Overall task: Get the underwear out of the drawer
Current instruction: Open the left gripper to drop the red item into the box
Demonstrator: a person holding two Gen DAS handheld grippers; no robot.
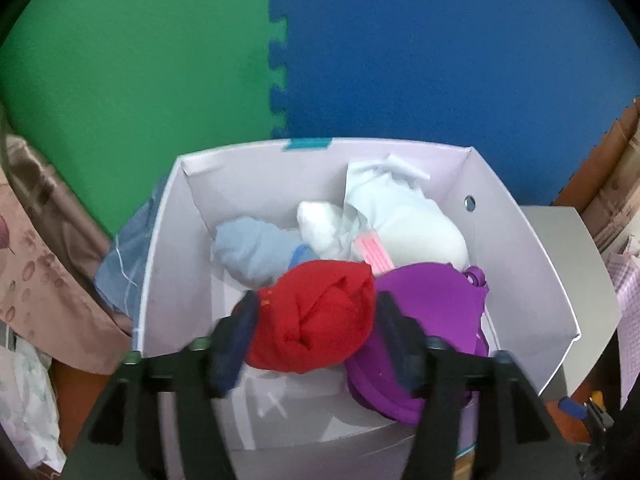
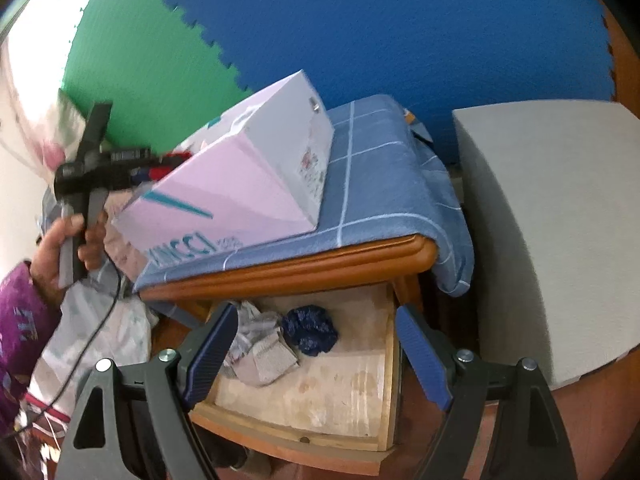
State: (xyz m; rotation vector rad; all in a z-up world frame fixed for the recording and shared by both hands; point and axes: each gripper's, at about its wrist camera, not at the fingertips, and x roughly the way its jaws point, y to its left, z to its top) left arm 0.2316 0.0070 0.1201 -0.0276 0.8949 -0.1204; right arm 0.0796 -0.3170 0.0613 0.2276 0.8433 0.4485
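In the left wrist view my left gripper point(image 1: 314, 318) is shut on a balled red underwear point(image 1: 316, 316), held over the open white box point(image 1: 516, 240). The box holds a purple piece point(image 1: 432, 308), a light blue piece point(image 1: 252, 250) and white pieces point(image 1: 400, 220). In the right wrist view my right gripper point(image 2: 316, 344) is open and empty above the open wooden drawer point(image 2: 312, 396). The drawer holds a dark blue balled underwear point(image 2: 308, 330) and a grey-white patterned piece point(image 2: 260, 350). The left gripper point(image 2: 132, 174) shows there at the box's point(image 2: 240, 184) top.
The box stands on a blue checked cloth point(image 2: 380, 184) over the wooden cabinet top. A grey block point(image 2: 552, 232) stands to the right. Green and blue foam mats point(image 1: 280, 60) cover the wall behind. Fabric piles point(image 1: 36, 280) lie to the left.
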